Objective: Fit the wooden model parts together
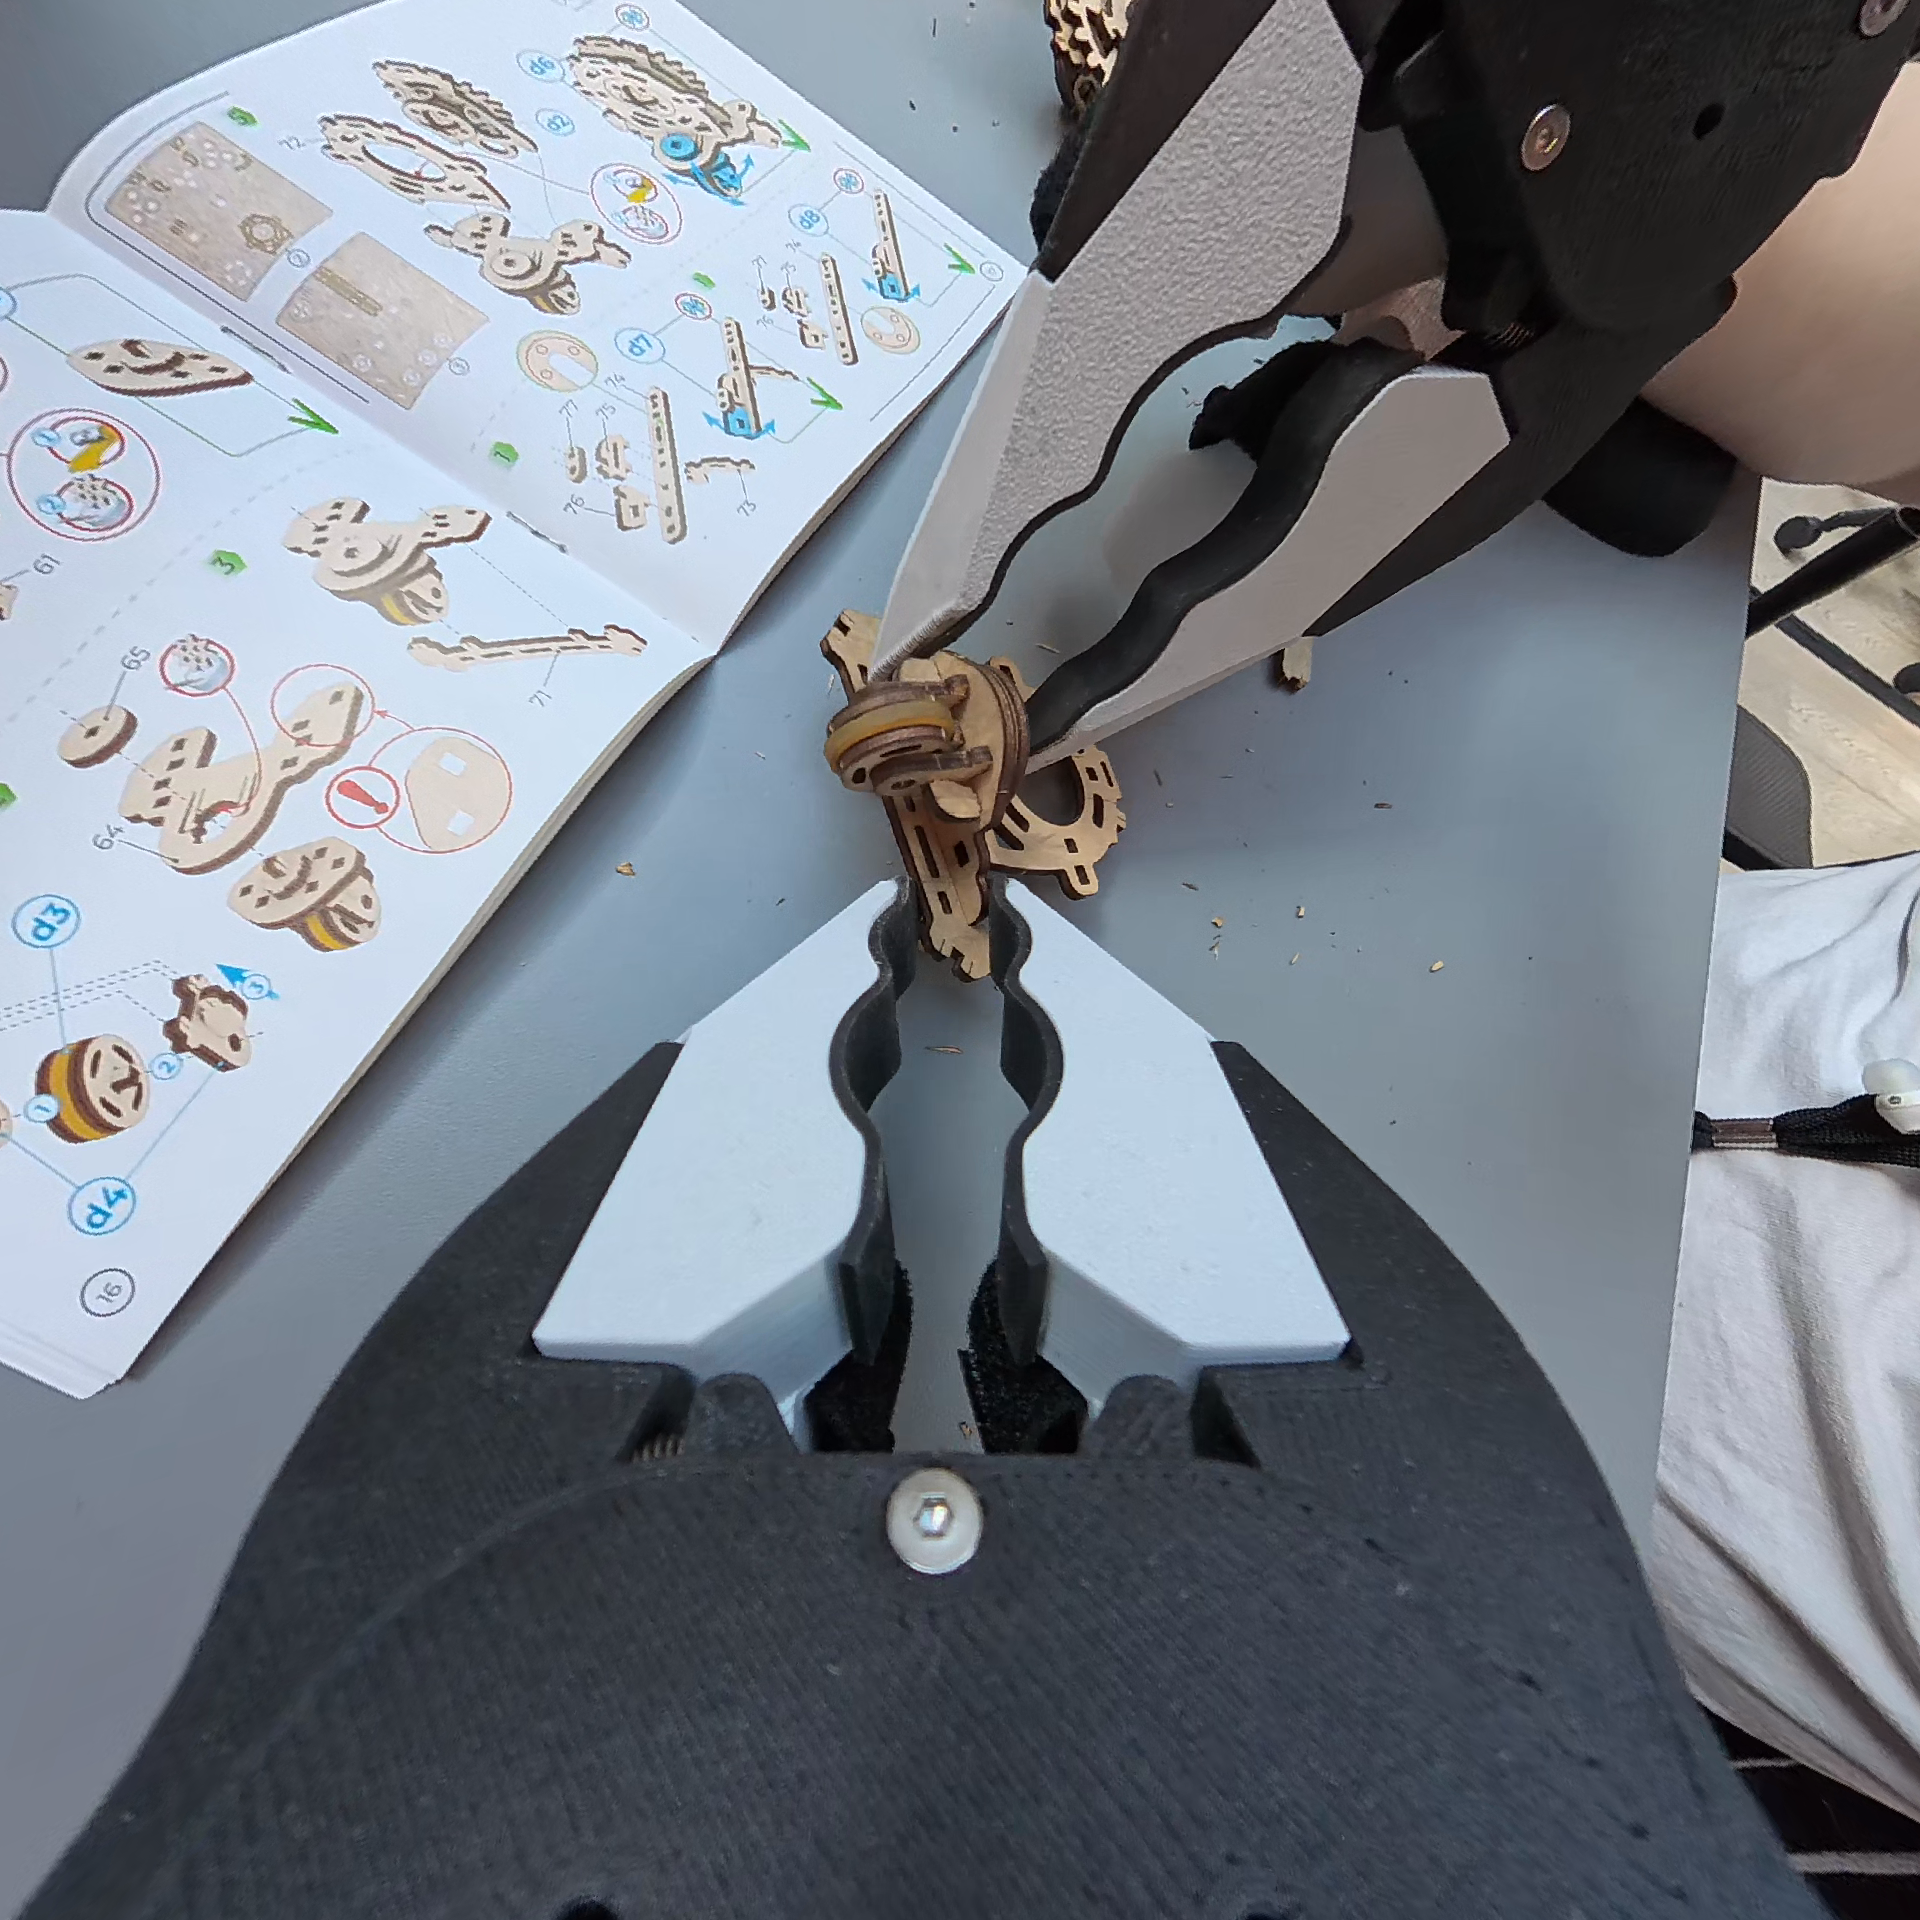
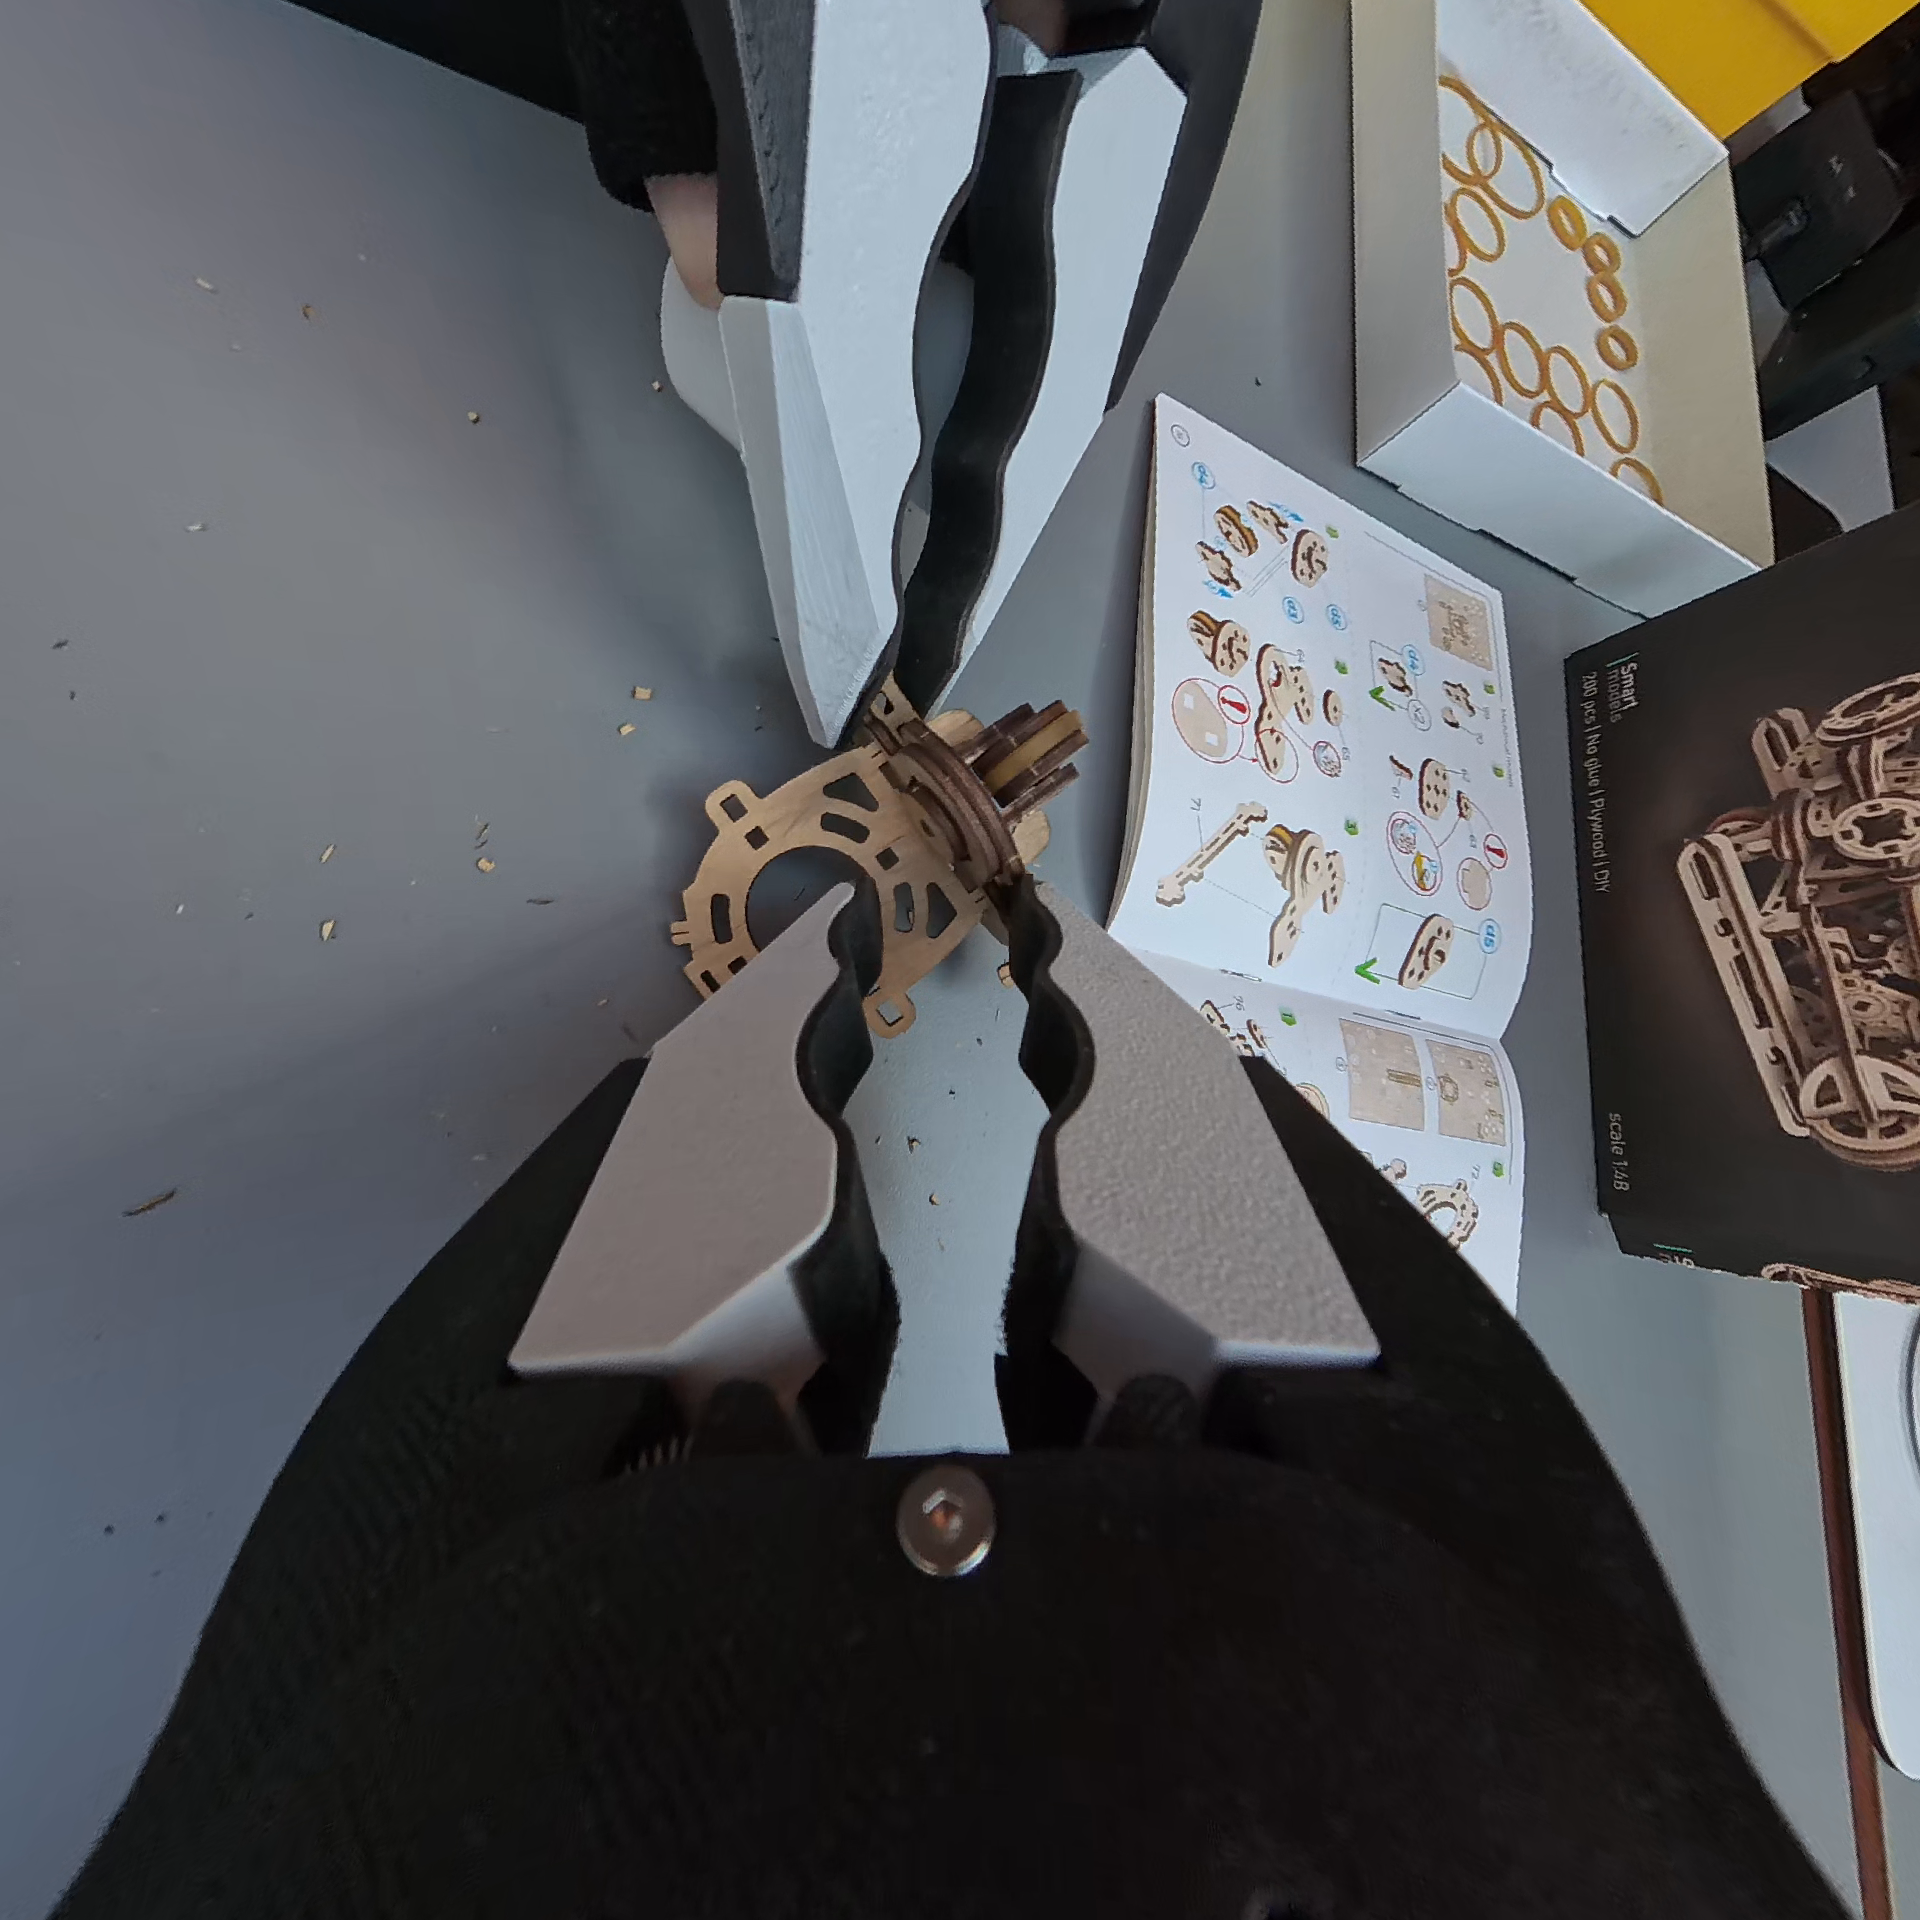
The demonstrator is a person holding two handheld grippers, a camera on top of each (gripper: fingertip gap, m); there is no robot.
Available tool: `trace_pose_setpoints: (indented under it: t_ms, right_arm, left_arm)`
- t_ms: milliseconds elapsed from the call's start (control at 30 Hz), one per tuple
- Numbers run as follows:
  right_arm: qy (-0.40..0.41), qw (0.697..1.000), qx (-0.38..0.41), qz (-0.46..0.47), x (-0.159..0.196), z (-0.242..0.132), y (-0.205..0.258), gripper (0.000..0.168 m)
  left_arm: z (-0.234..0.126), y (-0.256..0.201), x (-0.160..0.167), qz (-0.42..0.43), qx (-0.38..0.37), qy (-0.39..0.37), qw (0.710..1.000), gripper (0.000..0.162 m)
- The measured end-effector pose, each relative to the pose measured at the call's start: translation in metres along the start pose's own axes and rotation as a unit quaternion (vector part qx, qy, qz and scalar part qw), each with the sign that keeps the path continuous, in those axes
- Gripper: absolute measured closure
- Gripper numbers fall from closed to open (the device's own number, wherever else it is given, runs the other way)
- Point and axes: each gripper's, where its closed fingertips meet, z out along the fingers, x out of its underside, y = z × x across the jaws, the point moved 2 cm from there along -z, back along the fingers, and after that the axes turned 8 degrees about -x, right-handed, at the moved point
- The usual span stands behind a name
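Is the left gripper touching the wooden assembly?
Touching. The left wrist view shows the left gripper with both fingertips pressed against the narrow slotted arm of the wooden assembly, no gap on either side.

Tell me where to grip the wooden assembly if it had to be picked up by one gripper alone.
Probably the flat perforated strip sticking out of the wooden assembly, approached end-on from the left gripper side. Its two flat faces suit parallel jaws, whereas the stacked discs are round and the toothed ring plate is thin and lies low near the table.
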Motion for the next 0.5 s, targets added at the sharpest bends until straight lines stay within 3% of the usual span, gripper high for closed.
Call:
trace_pose_setpoints:
  t_ms: [500]
  right_arm:
    - [-0.006,1.000,-0.006,0.012,0.0002,-0.0001,-0.0003,0.144]
  left_arm:
    - [0.0000,0.0001,-0.0004,0.007,-0.007,-0.001,1.000,0.151]
